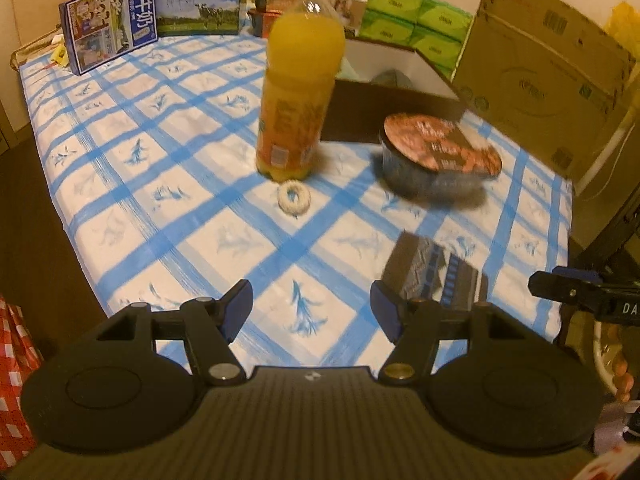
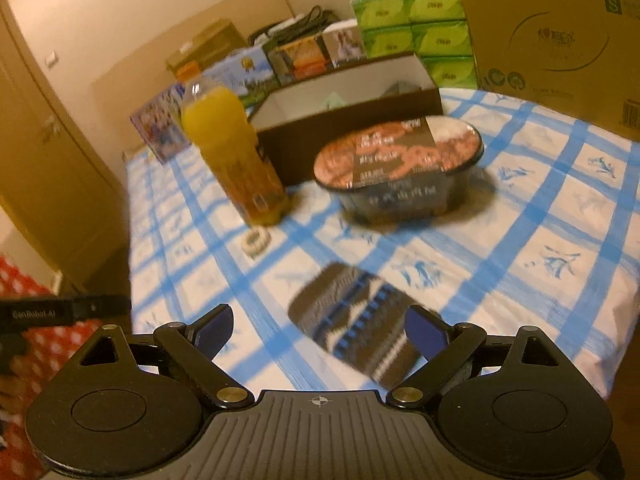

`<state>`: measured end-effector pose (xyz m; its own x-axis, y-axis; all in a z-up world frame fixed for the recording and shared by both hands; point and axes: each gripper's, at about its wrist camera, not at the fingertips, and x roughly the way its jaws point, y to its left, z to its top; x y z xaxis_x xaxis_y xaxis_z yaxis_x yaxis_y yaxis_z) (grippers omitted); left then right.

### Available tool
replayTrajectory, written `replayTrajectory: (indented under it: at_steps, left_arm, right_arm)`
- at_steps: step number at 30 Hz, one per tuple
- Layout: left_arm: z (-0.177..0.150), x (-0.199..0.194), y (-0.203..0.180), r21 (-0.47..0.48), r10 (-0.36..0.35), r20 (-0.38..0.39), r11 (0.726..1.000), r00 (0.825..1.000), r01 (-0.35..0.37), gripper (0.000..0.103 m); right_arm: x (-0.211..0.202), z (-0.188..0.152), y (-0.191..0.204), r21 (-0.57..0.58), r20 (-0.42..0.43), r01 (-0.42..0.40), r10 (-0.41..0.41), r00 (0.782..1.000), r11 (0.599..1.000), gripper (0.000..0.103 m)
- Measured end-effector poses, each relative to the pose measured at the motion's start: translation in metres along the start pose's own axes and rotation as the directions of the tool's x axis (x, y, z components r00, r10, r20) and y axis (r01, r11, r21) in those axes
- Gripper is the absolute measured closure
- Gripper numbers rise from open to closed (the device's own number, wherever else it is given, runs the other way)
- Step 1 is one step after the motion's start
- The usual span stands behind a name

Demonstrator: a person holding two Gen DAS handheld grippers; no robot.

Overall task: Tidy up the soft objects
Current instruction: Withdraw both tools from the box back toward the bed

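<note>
A dark folded sock with blue and white stripes (image 1: 434,274) lies near the table's front right; in the right wrist view it (image 2: 356,320) lies just ahead of the fingers. A white scrunchie (image 1: 294,199) lies in front of the orange bottle; it also shows in the right wrist view (image 2: 256,242). My left gripper (image 1: 312,308) is open and empty above the front of the table, left of the sock. My right gripper (image 2: 320,332) is open and empty, with the sock between and ahead of its fingers. A dark open box (image 1: 400,108) with a white inside stands behind; it shows in the right wrist view too (image 2: 360,108).
An orange juice bottle (image 1: 298,92) and an instant noodle bowl (image 1: 438,156) stand mid-table on the blue checked cloth (image 1: 180,200). Milk cartons (image 1: 108,24), green tissue packs (image 1: 412,24) and a cardboard box (image 1: 540,68) line the back and right. The right gripper's tip (image 1: 576,292) shows at the right edge.
</note>
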<state>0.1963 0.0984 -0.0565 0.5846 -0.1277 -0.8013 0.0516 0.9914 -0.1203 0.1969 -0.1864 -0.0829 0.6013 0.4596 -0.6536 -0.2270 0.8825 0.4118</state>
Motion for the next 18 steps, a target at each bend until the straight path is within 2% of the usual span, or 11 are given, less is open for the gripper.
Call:
replayTrajectory:
  at_steps: [3, 8, 18]
  left_arm:
    - [-0.009, 0.007, -0.008, 0.024, 0.017, -0.023, 1.000, 1.000, -0.016, 0.041]
    - [-0.018, 0.015, -0.017, 0.040, 0.001, -0.057, 0.999, 0.998, 0.001, 0.041]
    - [-0.030, 0.040, -0.028, 0.062, -0.004, -0.121, 0.998, 0.993, 0.012, 0.041]
  right_arm:
    - [0.003, -0.009, 0.000, -0.015, -0.023, 0.013, -0.013, 1.000, 1.000, 0.011]
    - [0.010, -0.017, -0.001, -0.023, -0.058, 0.023, -0.024, 0.998, 0.999, 0.011]
    - [0.034, -0.027, 0.005, -0.141, -0.122, 0.089, -0.107, 0.987, 0.986, 0.011]
